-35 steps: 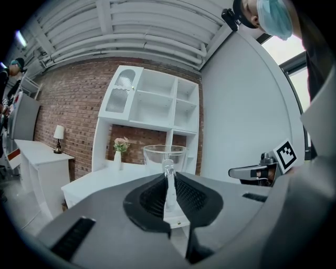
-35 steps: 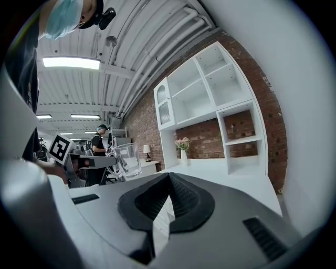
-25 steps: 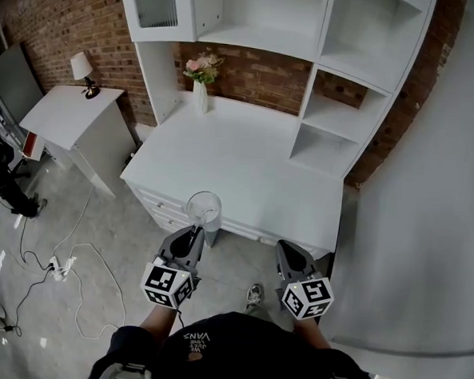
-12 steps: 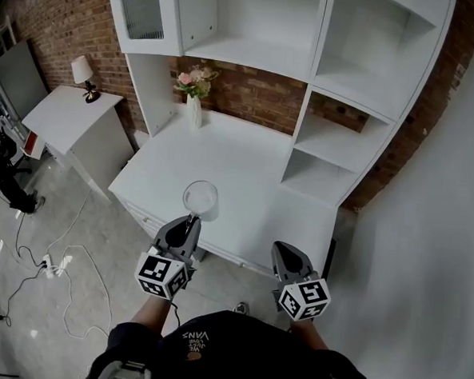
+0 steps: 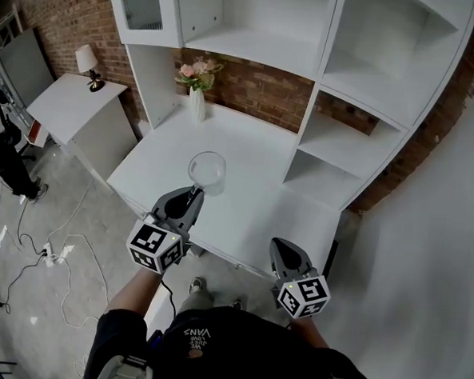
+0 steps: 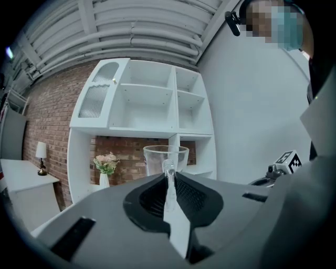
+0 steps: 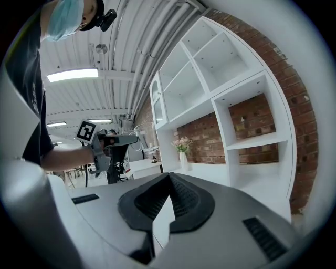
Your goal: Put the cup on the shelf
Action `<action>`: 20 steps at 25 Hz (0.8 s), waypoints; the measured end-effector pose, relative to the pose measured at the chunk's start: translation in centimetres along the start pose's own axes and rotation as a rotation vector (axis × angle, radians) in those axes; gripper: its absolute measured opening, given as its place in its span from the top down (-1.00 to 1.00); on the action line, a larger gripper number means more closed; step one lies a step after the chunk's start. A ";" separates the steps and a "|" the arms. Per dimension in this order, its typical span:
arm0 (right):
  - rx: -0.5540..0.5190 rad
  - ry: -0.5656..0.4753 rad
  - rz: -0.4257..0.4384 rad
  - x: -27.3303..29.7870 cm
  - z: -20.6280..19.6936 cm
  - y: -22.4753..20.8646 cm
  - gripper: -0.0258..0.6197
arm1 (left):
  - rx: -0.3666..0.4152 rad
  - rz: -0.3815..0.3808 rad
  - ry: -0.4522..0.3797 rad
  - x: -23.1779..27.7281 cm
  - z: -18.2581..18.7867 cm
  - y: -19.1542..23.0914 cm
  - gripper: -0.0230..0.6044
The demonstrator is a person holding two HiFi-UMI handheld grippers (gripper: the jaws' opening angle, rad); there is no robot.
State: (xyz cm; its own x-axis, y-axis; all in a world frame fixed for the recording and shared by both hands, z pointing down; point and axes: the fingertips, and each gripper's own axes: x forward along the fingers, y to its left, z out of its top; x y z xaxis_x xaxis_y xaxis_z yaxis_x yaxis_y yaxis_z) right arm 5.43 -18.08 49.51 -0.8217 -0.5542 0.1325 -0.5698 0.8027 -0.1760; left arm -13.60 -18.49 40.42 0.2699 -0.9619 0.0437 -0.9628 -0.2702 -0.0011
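Observation:
A clear glass cup point(image 5: 207, 172) with a handle hangs above the front of the white desk point(image 5: 259, 158). My left gripper point(image 5: 191, 195) is shut on the handle. In the left gripper view the cup point(image 6: 165, 156) stands upright just past the jaws, which pinch its handle. The white shelf unit point(image 5: 351, 83) rises at the back of the desk, its compartments empty. My right gripper point(image 5: 282, 249) is at the desk's front edge, shut with nothing in it. In the right gripper view its jaws meet at the tip point(image 7: 169, 176), and the cup point(image 7: 143, 136) shows at the left.
A white vase of flowers point(image 5: 198, 86) stands at the desk's back left. A side table point(image 5: 62, 106) with a lamp point(image 5: 88, 60) is on the left. Cables point(image 5: 57, 250) lie on the floor. A white wall point(image 5: 442, 237) runs along the right.
My left gripper has carried the cup forward and a little higher, from the desk's front edge to over its top. The right gripper has moved forward to the desk's edge.

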 end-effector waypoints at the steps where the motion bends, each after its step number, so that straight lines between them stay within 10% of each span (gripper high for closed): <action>1: 0.000 -0.001 -0.003 0.3 0.1 -0.1 0.93 | 0.007 -0.009 0.000 0.6 0.2 0.4 0.83; 20: 0.005 -0.031 -0.131 8.5 2.7 -1.3 0.94 | 0.115 -0.265 -0.074 10.7 9.0 8.6 0.83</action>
State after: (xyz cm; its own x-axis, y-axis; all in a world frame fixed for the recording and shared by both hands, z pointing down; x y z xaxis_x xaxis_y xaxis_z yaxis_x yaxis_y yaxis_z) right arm -0.84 -24.42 48.27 -0.7402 -0.6609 0.1240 -0.6721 0.7221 -0.1637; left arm -18.83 -31.49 31.89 0.5161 -0.8564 -0.0157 -0.8519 -0.5114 -0.1127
